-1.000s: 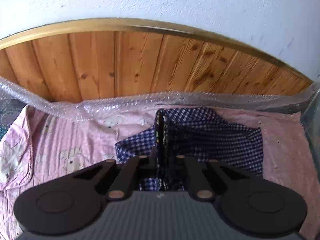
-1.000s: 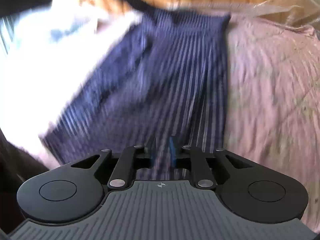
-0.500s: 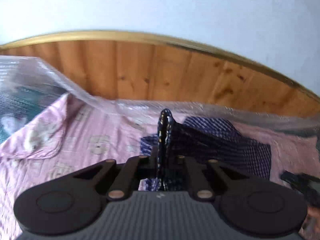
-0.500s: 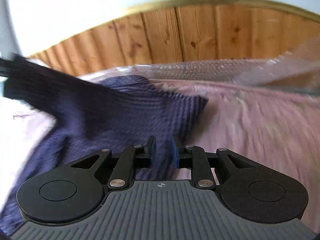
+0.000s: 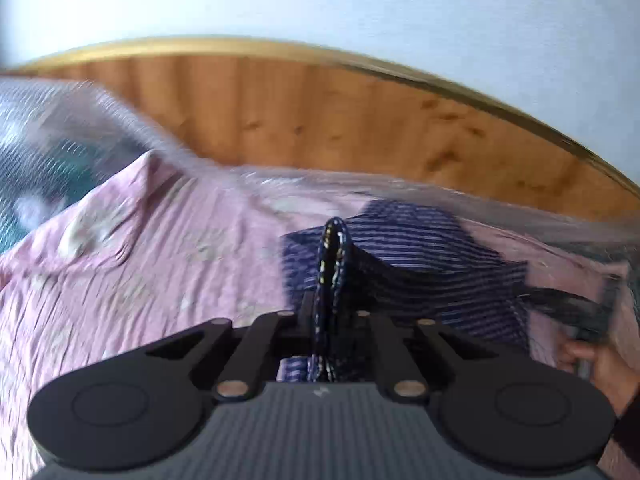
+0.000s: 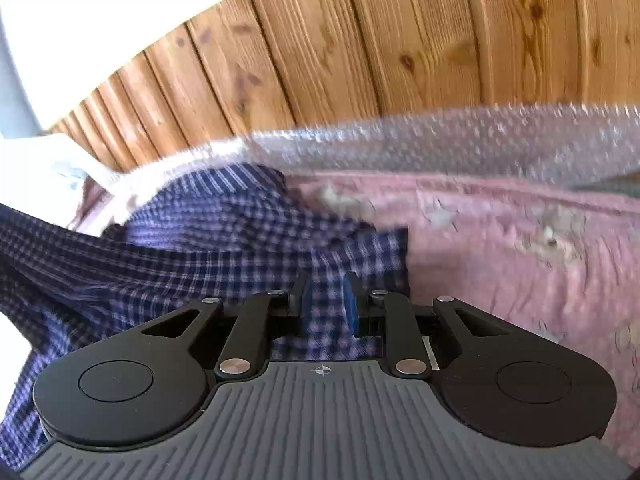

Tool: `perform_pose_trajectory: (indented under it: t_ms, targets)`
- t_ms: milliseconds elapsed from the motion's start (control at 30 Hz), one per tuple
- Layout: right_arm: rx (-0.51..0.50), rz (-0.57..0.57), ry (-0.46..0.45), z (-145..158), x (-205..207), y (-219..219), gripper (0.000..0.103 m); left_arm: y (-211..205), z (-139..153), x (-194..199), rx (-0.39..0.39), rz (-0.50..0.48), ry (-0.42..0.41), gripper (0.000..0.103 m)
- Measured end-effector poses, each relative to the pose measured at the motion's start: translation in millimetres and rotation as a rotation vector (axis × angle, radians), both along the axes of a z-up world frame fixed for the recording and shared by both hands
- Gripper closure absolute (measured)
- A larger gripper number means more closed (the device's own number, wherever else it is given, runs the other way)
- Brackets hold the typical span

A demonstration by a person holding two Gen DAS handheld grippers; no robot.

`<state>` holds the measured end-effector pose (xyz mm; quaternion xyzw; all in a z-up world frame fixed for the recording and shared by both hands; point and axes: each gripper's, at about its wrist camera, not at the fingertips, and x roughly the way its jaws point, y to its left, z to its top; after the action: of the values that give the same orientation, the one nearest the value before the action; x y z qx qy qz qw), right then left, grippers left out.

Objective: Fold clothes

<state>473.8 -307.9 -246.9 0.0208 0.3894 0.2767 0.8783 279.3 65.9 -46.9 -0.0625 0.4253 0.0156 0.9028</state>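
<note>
Pinching a bunched fold of the checked shirt [image 5: 400, 256] in the clenched left gripper [image 5: 330, 312], right gripper [image 6: 326, 300] hovering parted over its near edge.

A bed with a wooden headboard [image 6: 360, 40], covered by a wrinkled pink sheet [image 5: 140, 280], bears a blue checked garment [image 6: 224, 240] beside bubble wrap [image 6: 460, 140].

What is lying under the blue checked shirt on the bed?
Under the blue checked shirt lies the wrinkled pink sheet, showing around it, with bubble wrap along the wooden headboard behind. What is directly beneath the shirt is covered.
</note>
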Motion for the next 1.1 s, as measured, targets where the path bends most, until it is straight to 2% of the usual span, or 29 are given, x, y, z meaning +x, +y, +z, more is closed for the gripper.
perform_pose_trajectory:
  t_ms: [33, 100, 167, 200, 233, 300, 367, 400, 433, 533, 600, 633, 667, 733, 800, 867, 933, 1000, 1033, 1067, 1100]
  targets:
    - [-0.028, 0.023, -0.005, -8.3, 0.9, 3.9, 0.087, -17.2, 7.6, -6.3, 0.012, -0.055, -0.042, 0.097]
    - [-0.041, 0.051, -0.018, -11.2, 4.9, 5.9, 0.086, -58.2, 26.4, -28.5, 0.011, -0.203, -0.138, 0.097]
    - [0.032, 0.023, 0.067, -4.8, 12.2, -6.3, 0.081, -104.0, 47.2, -61.2, -0.022, -0.395, -0.237, 0.097]
    - [0.087, 0.010, 0.099, -2.1, 13.1, -16.4, 0.080, -127.2, 49.6, -81.0, -0.019, -0.509, -0.241, 0.097]
    - [0.131, 0.006, 0.122, 0.4, 10.4, -25.9, 0.079, -150.5, 50.1, -101.5, -0.012, -0.627, -0.234, 0.097]
    - [0.215, 0.014, 0.177, 3.5, 2.6, -43.6, 0.077, -187.4, 28.6, -140.4, 0.026, -0.801, -0.162, 0.097]
    - [0.281, 0.027, 0.252, -2.5, -0.5, -56.5, 0.068, -208.1, -7.6, -163.0, 0.006, -0.886, -0.044, 0.097]
    - [0.298, 0.031, 0.286, -6.8, -1.7, -61.3, 0.068, -216.5, -27.3, -171.1, -0.017, -0.911, 0.019, 0.097]
    - [0.307, 0.030, 0.307, -10.8, -0.8, -63.8, 0.070, -224.1, -47.5, -178.1, -0.040, -0.932, 0.078, 0.097]
    - [0.340, 0.016, 0.341, -19.0, 1.9, -69.1, 0.071, -238.0, -96.7, -188.4, -0.019, -0.938, 0.188, 0.097]
    - [0.370, -0.004, 0.360, -22.4, 5.2, -71.9, 0.071, -239.1, -122.3, -189.5, 0.015, -0.913, 0.237, 0.097]
    - [0.371, -0.008, 0.363, -22.1, 5.8, -72.3, 0.072, -238.7, -129.7, -189.3, 0.008, -0.897, 0.252, 0.097]
    - [0.369, -0.014, 0.360, -20.9, 6.2, -72.6, 0.072, -237.4, -134.4, -189.0, -0.010, -0.882, 0.264, 0.096]
    - [0.361, -0.034, 0.348, -16.8, 7.0, -73.6, 0.072, -237.5, -140.2, -188.1, 0.004, -0.865, 0.280, 0.095]
    - [0.306, -0.097, 0.327, -8.0, 6.8, -76.1, 0.071, -238.4, -146.2, -188.0, 0.020, -0.853, 0.298, 0.093]
    - [0.237, -0.163, 0.269, 4.7, 2.9, -79.6, 0.069, -239.6, -152.1, -189.2, 0.043, -0.842, 0.308, 0.092]
    - [0.214, -0.197, 0.178, 20.2, -6.3, -81.1, 0.069, -241.2, -156.1, -192.1, 0.051, -0.831, 0.310, 0.090]
    - [0.207, -0.178, 0.102, 33.8, -17.2, -75.2, 0.069, -242.7, -159.5, -196.3, 0.050, -0.816, 0.308, 0.087]
    - [0.205, -0.138, 0.079, 37.2, -20.9, -67.6, 0.069, -243.5, -161.2, -198.4, 0.050, -0.808, 0.308, 0.082]
    - [0.178, -0.082, 0.067, 36.9, -22.7, -55.9, 0.069, -243.7, -163.2, -200.4, 0.042, -0.799, 0.310, 0.075]
    - [0.133, -0.020, 0.063, 34.3, -23.4, -41.6, 0.069, -244.3, -164.1, -201.6, 0.032, -0.788, 0.315, 0.072]
